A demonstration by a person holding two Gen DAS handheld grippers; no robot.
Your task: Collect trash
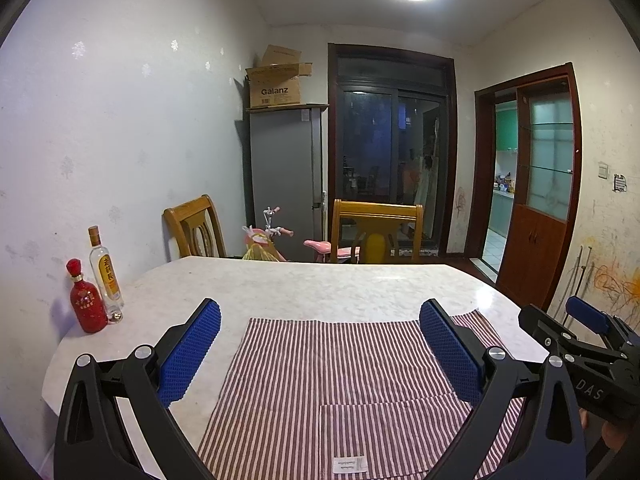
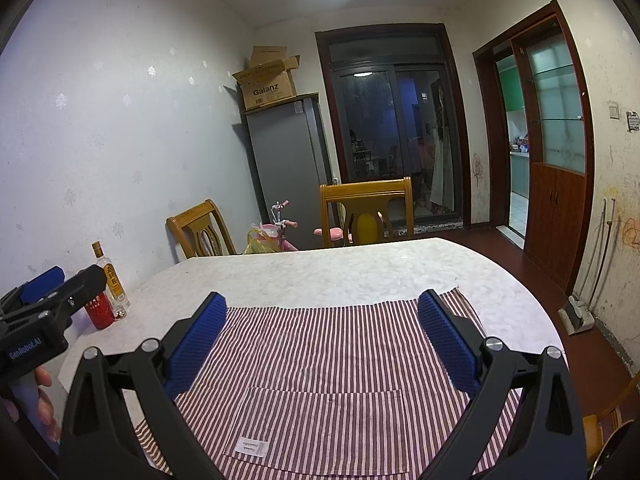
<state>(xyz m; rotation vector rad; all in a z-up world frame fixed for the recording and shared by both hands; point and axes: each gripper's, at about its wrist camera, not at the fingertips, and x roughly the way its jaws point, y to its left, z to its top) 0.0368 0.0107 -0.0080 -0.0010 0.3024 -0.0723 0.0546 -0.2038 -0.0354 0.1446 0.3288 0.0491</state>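
left gripper [image 1: 320,320] wide | right gripper [image 2: 322,312] wide | both over striped cloth [image 1: 332,380] (nothing held)

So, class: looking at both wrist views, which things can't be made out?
- Red bottle: right wrist view, partly hidden by the left claw's body.
- Cloth label: print too small to read in either view.
- Striped cloth: near edge cut off by the frame.
- Any trash: none visible.
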